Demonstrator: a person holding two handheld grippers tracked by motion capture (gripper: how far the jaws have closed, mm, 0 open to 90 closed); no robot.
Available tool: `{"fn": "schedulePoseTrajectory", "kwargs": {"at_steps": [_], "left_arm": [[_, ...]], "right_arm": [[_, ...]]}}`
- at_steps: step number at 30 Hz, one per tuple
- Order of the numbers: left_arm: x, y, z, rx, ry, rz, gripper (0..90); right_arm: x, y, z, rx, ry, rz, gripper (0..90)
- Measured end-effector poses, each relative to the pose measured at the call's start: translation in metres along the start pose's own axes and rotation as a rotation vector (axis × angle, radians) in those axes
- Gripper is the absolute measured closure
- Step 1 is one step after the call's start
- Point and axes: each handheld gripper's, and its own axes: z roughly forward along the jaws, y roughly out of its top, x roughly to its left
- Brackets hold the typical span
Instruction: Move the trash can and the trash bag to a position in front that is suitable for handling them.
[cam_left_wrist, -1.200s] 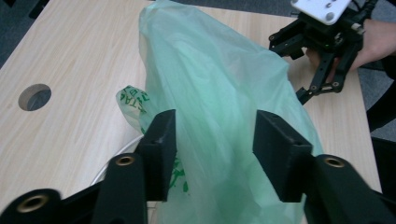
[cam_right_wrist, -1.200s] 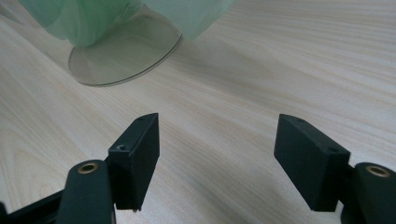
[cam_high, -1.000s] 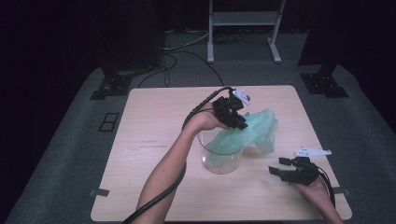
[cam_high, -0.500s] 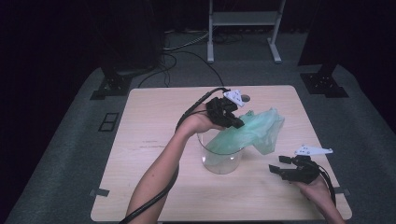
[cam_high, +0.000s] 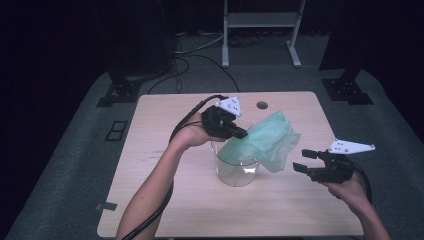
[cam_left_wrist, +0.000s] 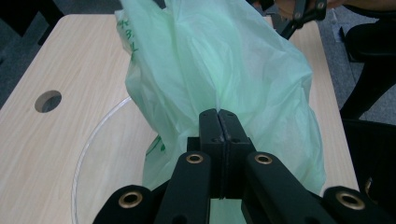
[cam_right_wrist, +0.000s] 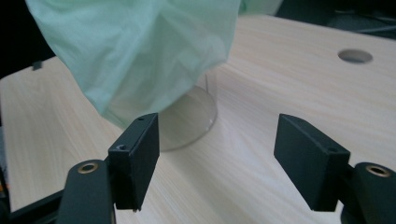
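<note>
At the middle of the wooden surface (cam_high: 165, 200), a clear glass bowl (cam_high: 236, 170) is seen standing upright, and a pale green plastic bag (cam_high: 265, 140) is held partly over it. The bag's long axis is stretched from the bowl's far-left rim up and out toward the right, its loose bulging end hanging past the bowl's right side, clear of the surface, while its lower part is draped into the bowl. Green printing is visible on the bag in the left gripper view. The left tool (cam_high: 235, 131) is pressed together on a gathered fold of the bag (cam_left_wrist: 219, 60), just above the bowl's far rim (cam_left_wrist: 93, 140). The right tool (cam_high: 306, 161) is held spread wide, nothing between its jaws, near the bag's hanging end but apart from it, above the right part of the surface. A round hole (cam_high: 261, 105) is seen in the surface at its far edge.
</note>
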Motion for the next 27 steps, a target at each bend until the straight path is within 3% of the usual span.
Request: {"fn": "schedulePoseTrajectory", "kwargs": {"at_steps": [5,11,14,18,19,20,23,27], "left_arm": [[0.0,-0.007,-0.003,-0.001,-0.006,-0.004,89.5],[-0.001,-0.012,-0.006,0.001,-0.017,-0.003,89.5],[-0.001,-0.014,-0.009,0.002,-0.019,-0.005,89.5],[0.0,-0.016,-0.011,0.007,-0.016,-0.012,89.5],[0.0,-0.016,-0.011,0.007,-0.013,-0.016,89.5],[0.001,-0.018,-0.012,0.01,-0.008,-0.019,89.4],[0.001,-0.02,-0.014,0.011,-0.002,-0.024,88.8],[0.001,-0.021,-0.016,0.016,0.009,-0.033,85.3]], "right_arm": [[0.005,0.018,0.004,-0.004,0.066,-0.065,30.6],[0.008,0.034,0.019,0.023,0.079,-0.119,35.0],[0.009,0.043,0.025,0.026,0.104,-0.138,42.2],[0.015,0.055,0.03,0.031,0.143,-0.172,60.7],[0.015,0.055,0.03,0.031,0.143,-0.172,60.7],[0.02,0.061,0.032,0.038,0.167,-0.195,70.5],[0.026,0.07,0.035,0.051,0.194,-0.23,82.2],[0.035,0.082,0.039,0.073,0.212,-0.264,90.0]]}}
